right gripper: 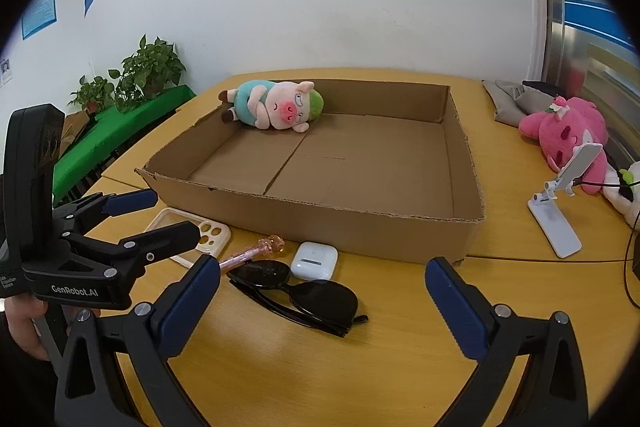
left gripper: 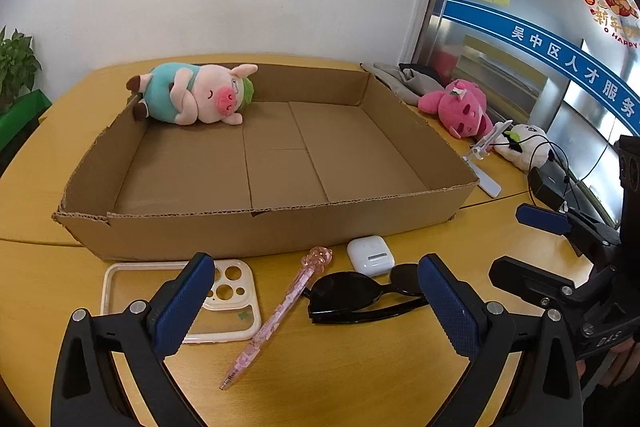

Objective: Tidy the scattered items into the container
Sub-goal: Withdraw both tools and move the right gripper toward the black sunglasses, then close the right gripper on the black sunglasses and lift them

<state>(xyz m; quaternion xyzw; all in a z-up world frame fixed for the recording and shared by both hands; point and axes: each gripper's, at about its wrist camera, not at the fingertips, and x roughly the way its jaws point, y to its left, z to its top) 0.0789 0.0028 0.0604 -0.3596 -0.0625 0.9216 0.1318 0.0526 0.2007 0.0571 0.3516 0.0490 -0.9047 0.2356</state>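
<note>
A shallow cardboard box point(left gripper: 208, 231) point(right gripper: 360, 227) sits mid-table with a plush pig point(left gripper: 192, 95) point(right gripper: 276, 105) in its far left corner. In front of it lie a clear phone case point(left gripper: 236, 307) point(right gripper: 212, 231), a pink pen point(left gripper: 276, 311) point(right gripper: 248, 255), black sunglasses point(left gripper: 352, 295) point(right gripper: 304, 293) and a white earbud case point(left gripper: 370, 254) point(right gripper: 314, 261). My left gripper point(left gripper: 316, 303) is open and empty above the pen and sunglasses. My right gripper point(right gripper: 324, 301) is open and empty above the sunglasses.
At the table's right edge lie a pink plush point(left gripper: 460, 107) point(right gripper: 568, 135), a white plush point(left gripper: 524, 143), a white phone stand point(left gripper: 484, 163) point(right gripper: 556, 215) and grey cloth point(left gripper: 400, 79) point(right gripper: 512, 99). Cables point(left gripper: 560, 163) run there. Potted plants point(right gripper: 136, 75) stand left.
</note>
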